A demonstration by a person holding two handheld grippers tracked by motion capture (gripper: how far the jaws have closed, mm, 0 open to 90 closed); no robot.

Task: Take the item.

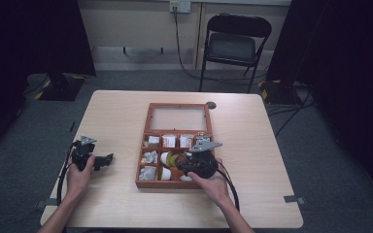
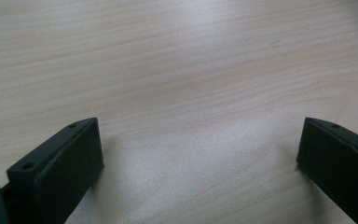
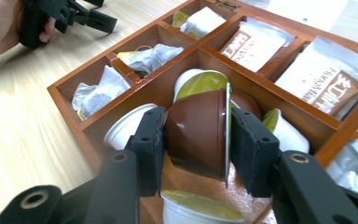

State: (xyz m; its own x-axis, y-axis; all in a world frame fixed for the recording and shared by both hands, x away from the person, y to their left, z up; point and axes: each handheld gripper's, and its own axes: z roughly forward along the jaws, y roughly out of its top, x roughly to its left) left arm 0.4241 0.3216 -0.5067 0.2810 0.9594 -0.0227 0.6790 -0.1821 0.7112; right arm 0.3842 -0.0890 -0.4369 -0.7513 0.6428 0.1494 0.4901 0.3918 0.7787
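1. Black jaws at the bottom of the right gripper view: the right gripper [image 3: 196, 149] is clamped on a brown capsule [image 3: 198, 133], one pad on its base, the other on its foil rim.
2. Lower centre of that frame, the capsule hangs tilted on its side over the middle compartments of the wooden box [image 3: 70, 100], with white capsules [image 3: 123, 126] just beside it.
3. Over in the high view, far left: the left gripper [image 1: 108, 158] rests on the table [image 1: 116, 111], well apart from the box.
4. Its jaws stand wide open in the left gripper view, bare wood between them.
5. Centre frame, the box sits with its glass lid [image 1: 178, 118] open.
6. Right of centre, the right hand [image 1: 212, 182] holds its gripper over the box.
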